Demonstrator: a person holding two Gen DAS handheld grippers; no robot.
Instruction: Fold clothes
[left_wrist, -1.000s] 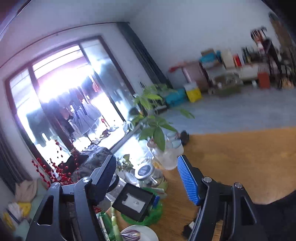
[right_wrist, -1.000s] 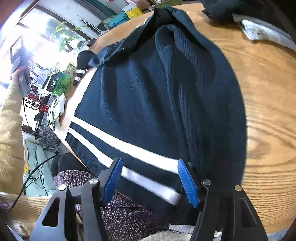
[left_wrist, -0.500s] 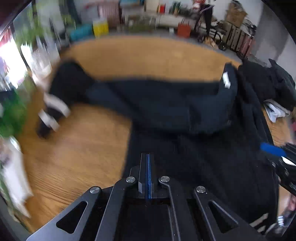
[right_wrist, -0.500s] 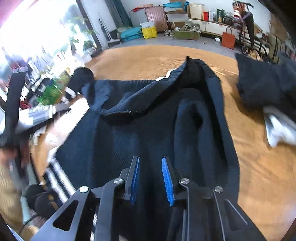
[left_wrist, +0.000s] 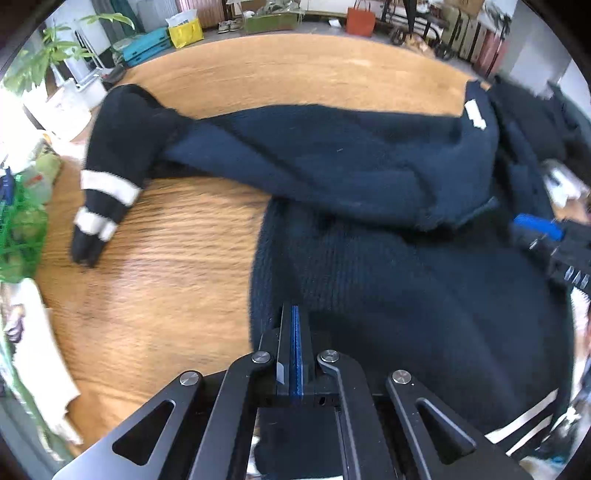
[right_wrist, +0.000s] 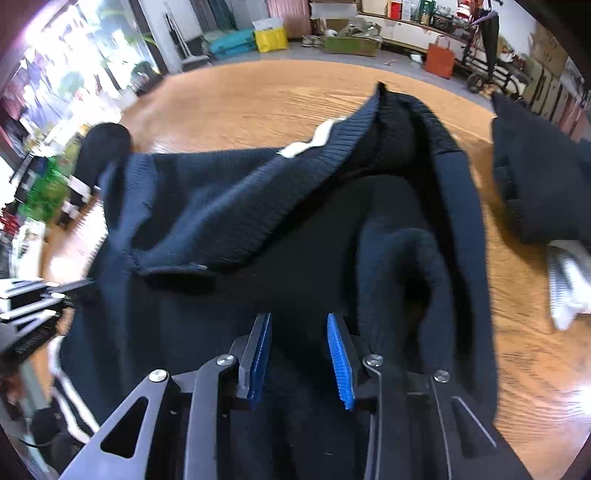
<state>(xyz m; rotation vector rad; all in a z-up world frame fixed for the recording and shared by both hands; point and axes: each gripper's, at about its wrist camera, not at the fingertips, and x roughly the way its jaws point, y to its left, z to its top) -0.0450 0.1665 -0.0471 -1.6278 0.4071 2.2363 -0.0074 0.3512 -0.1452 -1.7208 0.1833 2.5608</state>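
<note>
Under right tool (right_wrist: 300, 352), navy sweater (right_wrist: 229, 206), tabletop (right_wrist: 258, 96)

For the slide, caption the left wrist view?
Left gripper, jaws together, over a navy sweater on a wooden table.

Honestly nothing here is readable. The navy sweater (left_wrist: 369, 177) has a small white neck tag (left_wrist: 475, 115), but it's a blank smear in the left wrist view, and in the right wrist view it's just a white scrap at the collar, no letters. There's a row of pale marks on the body of the right claw (left_wrist: 539, 236) off at the side, way too blurry to make out. The yellow bag (right_wrist: 270, 36) and the orange bag (right_wrist: 439, 59) on the floor out back show no print I can read either.
</note>
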